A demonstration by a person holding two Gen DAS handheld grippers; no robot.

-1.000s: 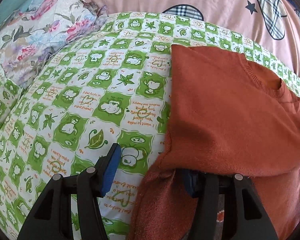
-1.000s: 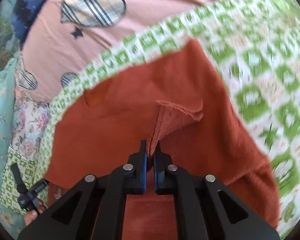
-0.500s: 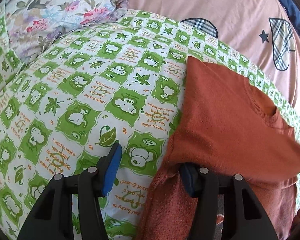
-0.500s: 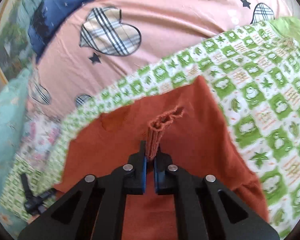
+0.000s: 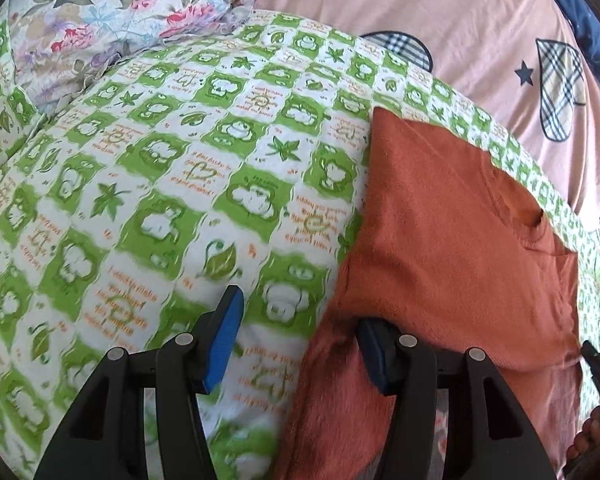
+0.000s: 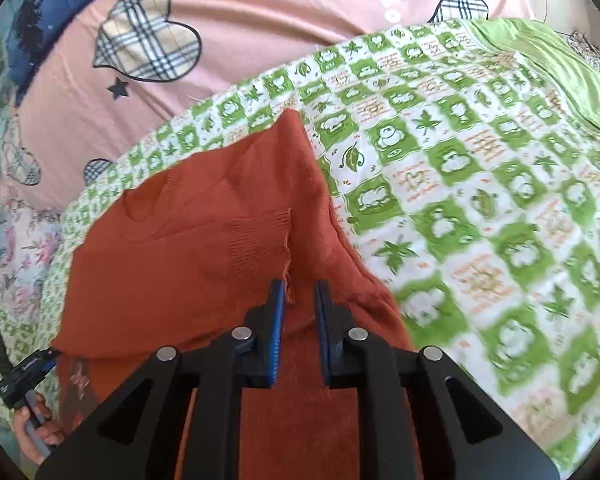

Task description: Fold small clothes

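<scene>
A rust-orange knit sweater [image 5: 456, 248] lies on the green-and-white checked blanket [image 5: 172, 184], partly folded. My left gripper [image 5: 300, 316] is open at the sweater's left edge; its right finger sits under a fold of the cloth, its left finger over the blanket. In the right wrist view the sweater [image 6: 188, 256] has its sleeve cuff [image 6: 260, 232] folded onto the body. My right gripper [image 6: 299, 292] is open just above it, with the cuff's edge loose between the pads.
A pink sheet with plaid hearts [image 6: 228, 28] lies beyond the blanket. A floral pillow [image 5: 112, 12] is at the far left. A plain green cloth [image 6: 540, 60] lies at the far right. The left gripper and hand show at the right wrist view's lower left [image 6: 20, 376].
My right gripper has opened and let go of the sleeve cuff, which now lies flat on the sweater. My left gripper stays open and has shifted slightly along the sweater's edge.
</scene>
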